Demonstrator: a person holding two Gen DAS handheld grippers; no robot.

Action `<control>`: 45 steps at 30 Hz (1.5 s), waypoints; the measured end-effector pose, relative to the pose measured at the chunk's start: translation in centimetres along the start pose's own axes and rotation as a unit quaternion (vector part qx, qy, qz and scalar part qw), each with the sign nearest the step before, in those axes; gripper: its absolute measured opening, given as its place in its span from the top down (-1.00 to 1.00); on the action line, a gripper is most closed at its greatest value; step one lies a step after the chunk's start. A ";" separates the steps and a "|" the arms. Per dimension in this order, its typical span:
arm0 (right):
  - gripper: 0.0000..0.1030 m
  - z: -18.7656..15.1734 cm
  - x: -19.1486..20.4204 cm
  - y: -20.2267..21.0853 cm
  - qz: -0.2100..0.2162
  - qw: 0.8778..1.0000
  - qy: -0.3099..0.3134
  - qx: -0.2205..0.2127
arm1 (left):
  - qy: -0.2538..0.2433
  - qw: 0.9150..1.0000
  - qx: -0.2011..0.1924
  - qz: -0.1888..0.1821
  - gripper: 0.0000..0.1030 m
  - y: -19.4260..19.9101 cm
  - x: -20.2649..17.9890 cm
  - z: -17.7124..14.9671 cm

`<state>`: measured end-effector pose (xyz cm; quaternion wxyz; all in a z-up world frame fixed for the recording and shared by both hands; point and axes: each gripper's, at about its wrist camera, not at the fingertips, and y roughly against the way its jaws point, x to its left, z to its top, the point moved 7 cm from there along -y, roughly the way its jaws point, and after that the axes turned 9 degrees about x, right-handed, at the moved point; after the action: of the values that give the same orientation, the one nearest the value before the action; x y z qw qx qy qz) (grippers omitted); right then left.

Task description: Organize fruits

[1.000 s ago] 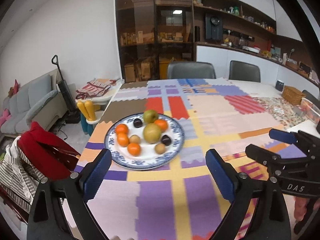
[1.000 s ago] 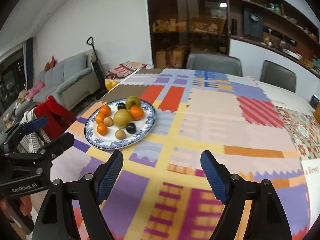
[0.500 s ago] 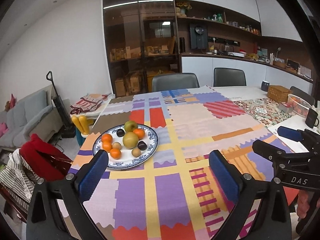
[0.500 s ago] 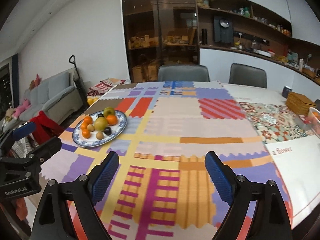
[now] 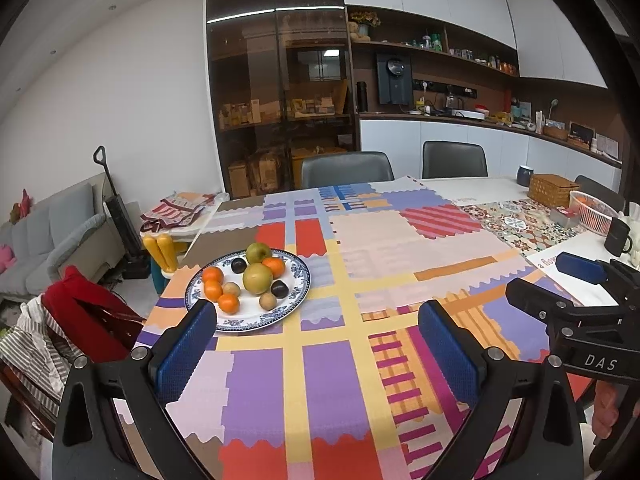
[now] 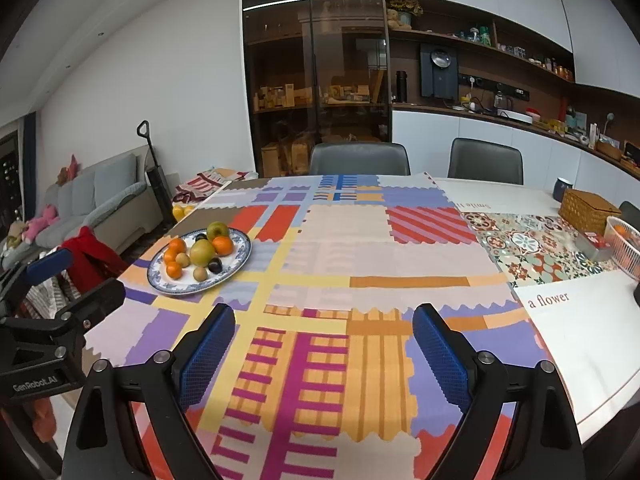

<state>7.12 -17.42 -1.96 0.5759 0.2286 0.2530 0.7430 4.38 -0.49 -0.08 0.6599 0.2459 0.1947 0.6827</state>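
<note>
A blue-patterned plate (image 5: 301, 288) sits on the patchwork tablecloth at the left, holding several fruits: a big yellow-green pear (image 5: 257, 278), a green apple (image 5: 259, 253), oranges (image 5: 213, 275), dark plums (image 5: 279, 289) and small brown fruits (image 5: 267, 301). My left gripper (image 5: 316, 320) hangs open over the cloth, nearer than the plate and to its right, nothing between its blue pads. In the right wrist view the plate (image 6: 240, 258) lies far to the left. My right gripper (image 6: 324, 320) is open and empty over the cloth's middle.
A wicker box (image 6: 588, 208), a white mesh basket (image 6: 624, 248) and a dark mug (image 5: 618, 236) stand at the table's right end. Two grey chairs (image 6: 360, 158) line the far side. A chair draped with red cloth (image 5: 80, 316) stands by the left edge.
Both grippers have drawn back from the plate, which now looks smaller and farther off. More of the near cloth shows. The right jaws stand a little wider.
</note>
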 end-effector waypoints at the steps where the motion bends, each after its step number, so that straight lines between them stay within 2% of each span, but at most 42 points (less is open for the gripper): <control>1: -0.77 -0.1 0.0 0.1 0.001 1.000 -0.001 -0.001 | 0.000 1.000 -0.001 0.000 -0.99 0.1 -0.1 -0.1; 9: -0.77 -0.3 -0.2 0.5 0.000 1.000 -0.005 -0.005 | -0.001 1.000 -0.007 0.009 -1.00 0.7 -0.1 -0.2; 45: -0.77 -0.5 -0.3 0.2 0.002 1.000 -0.007 0.005 | -0.002 1.000 -0.001 0.006 -1.00 0.4 -0.2 -0.4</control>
<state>6.70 -17.84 -2.23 0.5746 0.2372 0.2522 0.7416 3.77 -0.73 -0.19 0.6568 0.2475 0.1911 0.6862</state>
